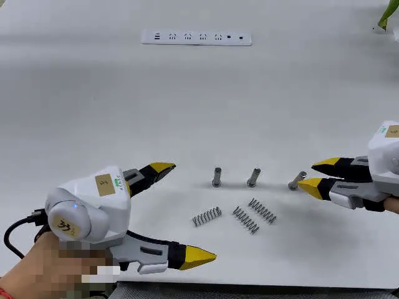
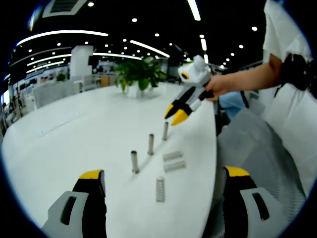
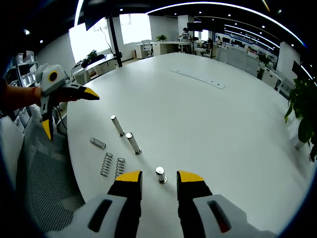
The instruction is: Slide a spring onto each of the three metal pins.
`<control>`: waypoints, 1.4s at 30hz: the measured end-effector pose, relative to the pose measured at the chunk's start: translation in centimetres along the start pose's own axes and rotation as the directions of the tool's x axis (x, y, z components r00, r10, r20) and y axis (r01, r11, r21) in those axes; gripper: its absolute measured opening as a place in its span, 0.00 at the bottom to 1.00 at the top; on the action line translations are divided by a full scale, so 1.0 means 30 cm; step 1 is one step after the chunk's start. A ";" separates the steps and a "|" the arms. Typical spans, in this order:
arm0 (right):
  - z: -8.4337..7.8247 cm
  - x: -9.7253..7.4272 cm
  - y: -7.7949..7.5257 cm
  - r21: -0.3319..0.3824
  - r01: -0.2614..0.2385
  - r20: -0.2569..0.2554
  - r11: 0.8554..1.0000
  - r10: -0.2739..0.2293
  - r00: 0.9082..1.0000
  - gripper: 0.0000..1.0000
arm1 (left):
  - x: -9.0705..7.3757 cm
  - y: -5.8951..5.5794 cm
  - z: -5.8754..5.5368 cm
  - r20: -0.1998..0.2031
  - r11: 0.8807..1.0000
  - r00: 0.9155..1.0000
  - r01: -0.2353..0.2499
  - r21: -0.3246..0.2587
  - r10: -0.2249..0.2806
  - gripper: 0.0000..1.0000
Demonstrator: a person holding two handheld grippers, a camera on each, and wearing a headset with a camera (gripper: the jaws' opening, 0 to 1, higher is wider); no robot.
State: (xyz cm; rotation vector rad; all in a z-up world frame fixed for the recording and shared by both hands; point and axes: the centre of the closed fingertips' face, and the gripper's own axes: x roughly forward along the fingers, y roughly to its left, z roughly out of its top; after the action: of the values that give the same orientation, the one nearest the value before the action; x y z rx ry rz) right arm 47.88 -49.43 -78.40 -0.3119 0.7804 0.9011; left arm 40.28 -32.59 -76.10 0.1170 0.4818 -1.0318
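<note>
Three upright metal pins stand in a row on the white table: left pin (image 1: 217, 177), middle pin (image 1: 253, 177), right pin (image 1: 297, 180). Three loose springs (image 1: 207, 216) (image 1: 245, 220) (image 1: 262, 210) lie just in front of them. My right gripper (image 1: 317, 174) is open and level with the right pin (image 3: 161, 174), which stands just ahead of the gap between its yellow tips, untouched. My left gripper (image 1: 181, 212) is open wide at the near left, holding nothing. The nearest spring (image 2: 160, 189) lies ahead of my left gripper (image 2: 163, 173).
A white power strip (image 1: 196, 38) lies far back on the table. A green plant (image 1: 389, 15) stands at the far right corner. The table's front edge (image 1: 249, 288) runs close below the springs. A black cable (image 1: 15, 233) trails from the left gripper.
</note>
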 end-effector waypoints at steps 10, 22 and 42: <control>0.011 -0.025 0.023 -0.012 -0.035 0.028 0.999 0.035 0.999 0.38 | -0.002 -0.004 -0.002 -0.004 1.000 1.000 -0.008 -0.003 0.008 0.99; -0.006 -0.056 0.054 -0.056 -0.079 0.042 0.995 0.082 0.996 0.53 | -0.003 -0.005 -0.001 -0.004 1.000 1.000 -0.018 0.000 0.018 0.99; -0.050 -0.098 0.115 -0.131 -0.151 0.061 0.980 0.160 0.985 0.72 | -0.020 0.007 -0.010 -0.026 0.999 0.999 -0.033 0.009 0.033 0.96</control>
State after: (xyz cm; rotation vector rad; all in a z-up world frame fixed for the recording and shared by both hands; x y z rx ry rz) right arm 43.31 -49.88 -77.08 -0.3313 0.6903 1.1057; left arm 40.11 -31.90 -76.13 0.1453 0.4974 -1.0009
